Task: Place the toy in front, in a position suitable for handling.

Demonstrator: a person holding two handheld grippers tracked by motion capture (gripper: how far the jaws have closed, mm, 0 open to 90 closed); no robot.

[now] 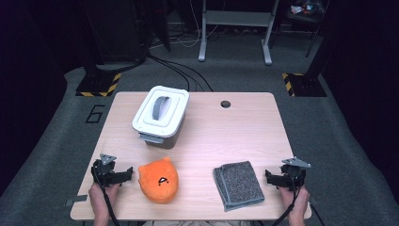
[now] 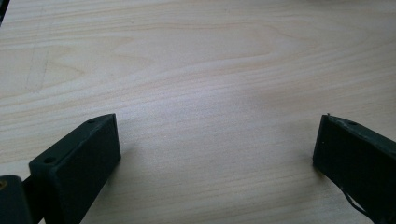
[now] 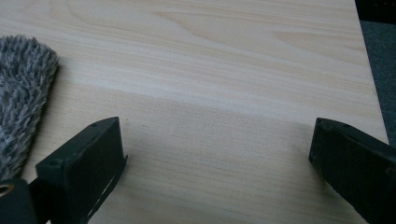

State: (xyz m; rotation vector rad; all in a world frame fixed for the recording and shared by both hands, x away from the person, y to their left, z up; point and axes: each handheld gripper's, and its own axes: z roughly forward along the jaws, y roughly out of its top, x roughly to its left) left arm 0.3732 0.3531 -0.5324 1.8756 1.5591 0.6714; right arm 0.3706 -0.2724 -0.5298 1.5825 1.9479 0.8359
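orange plush toy [image 1: 159,181] lies on the wooden table [image 1: 235,136] near its front edge, on the person's side of the white lidded bin [image 1: 160,116] and well apart from it. left of the toy and just beside it, the left gripper [image 1: 126,174] rests low over the wood, its jaws spread wide with nothing between them; in the left gripper view the left gripper [image 2: 217,149] has bare wood in the gap. right of the toy lies a folded grey towel [image 1: 238,184]. further right of the toy, past the towel, the right gripper [image 1: 270,177] sits with jaws wide apart and empty, just beside the towel's right edge.
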